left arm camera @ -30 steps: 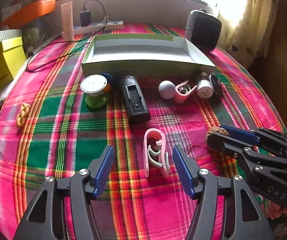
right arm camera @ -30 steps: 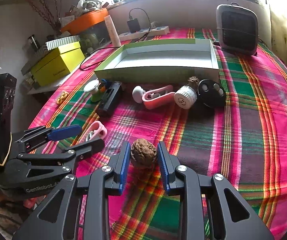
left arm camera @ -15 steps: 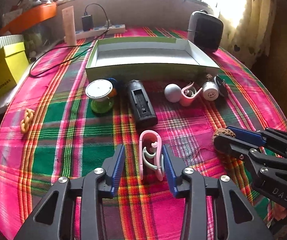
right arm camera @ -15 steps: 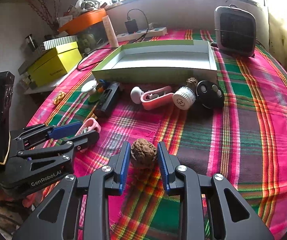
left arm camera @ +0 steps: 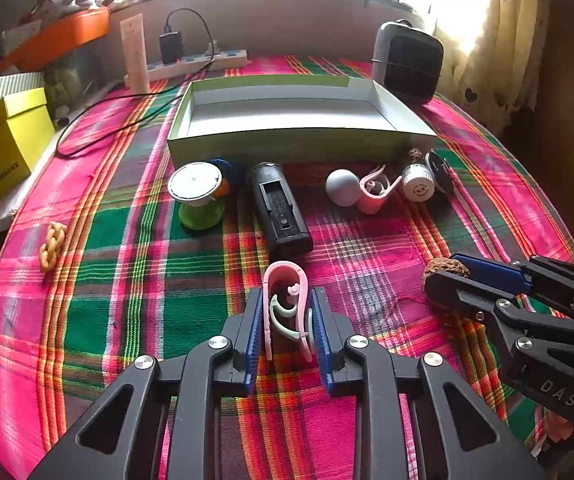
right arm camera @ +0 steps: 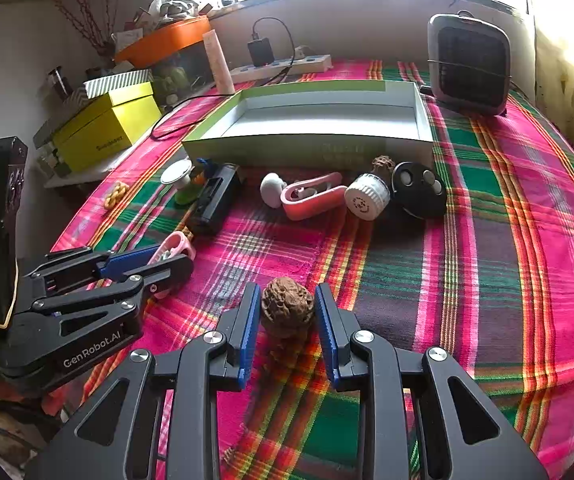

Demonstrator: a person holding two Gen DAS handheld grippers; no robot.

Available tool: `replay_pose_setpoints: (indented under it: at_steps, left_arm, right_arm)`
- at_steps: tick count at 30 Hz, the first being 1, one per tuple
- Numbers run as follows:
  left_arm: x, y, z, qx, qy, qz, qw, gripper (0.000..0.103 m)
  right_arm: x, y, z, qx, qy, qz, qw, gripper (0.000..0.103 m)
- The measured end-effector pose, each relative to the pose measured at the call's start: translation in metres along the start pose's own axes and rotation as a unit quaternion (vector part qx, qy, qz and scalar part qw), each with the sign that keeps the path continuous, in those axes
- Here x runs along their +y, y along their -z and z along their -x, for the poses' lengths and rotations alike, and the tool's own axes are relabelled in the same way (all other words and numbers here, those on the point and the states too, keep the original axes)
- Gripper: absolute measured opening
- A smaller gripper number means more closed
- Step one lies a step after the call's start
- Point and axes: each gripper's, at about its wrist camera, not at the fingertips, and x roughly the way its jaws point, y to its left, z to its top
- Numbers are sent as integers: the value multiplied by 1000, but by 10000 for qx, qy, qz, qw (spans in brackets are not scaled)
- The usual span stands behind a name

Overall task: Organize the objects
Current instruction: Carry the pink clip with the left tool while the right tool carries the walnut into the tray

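A pink clip (left arm camera: 285, 280) with a pale green insert stands on the plaid tablecloth. My left gripper (left arm camera: 287, 300) has its jaws closing on it, and the blue pads press its two sides. In the right wrist view the same clip (right arm camera: 175, 242) pokes out of the left gripper (right arm camera: 159, 256) at the left. My right gripper (right arm camera: 287, 296) is shut on a brown walnut (right arm camera: 287, 308) that rests on the cloth. The walnut (left arm camera: 445, 269) also shows at the tip of the right gripper (left arm camera: 447, 276). An open, empty green-and-white box (left arm camera: 287, 144) sits behind.
A row lies before the box: a green-and-white spool (left arm camera: 197, 192), a black device (left arm camera: 279, 208), a grey ball (left arm camera: 341, 186), a second pink clip (left arm camera: 373, 196), a white cap (left arm camera: 419, 184), a black fob (left arm camera: 441, 168). A yellow chain (left arm camera: 51, 246) lies left; a heater (left arm camera: 407, 64) stands behind.
The left gripper's jaws have gone from wide apart to pressing the pink clip between them. The right gripper stays shut on the walnut and has not moved.
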Motion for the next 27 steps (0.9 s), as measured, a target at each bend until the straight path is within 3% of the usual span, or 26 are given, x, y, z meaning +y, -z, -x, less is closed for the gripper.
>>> replay_pose_setpoints:
  at_steps: [27]
  left_arm:
    - [1, -21, 15, -369, 20, -123, 9992, 22]
  right_arm:
    - [8, -21, 3, -248, -37, 121, 9996, 29]
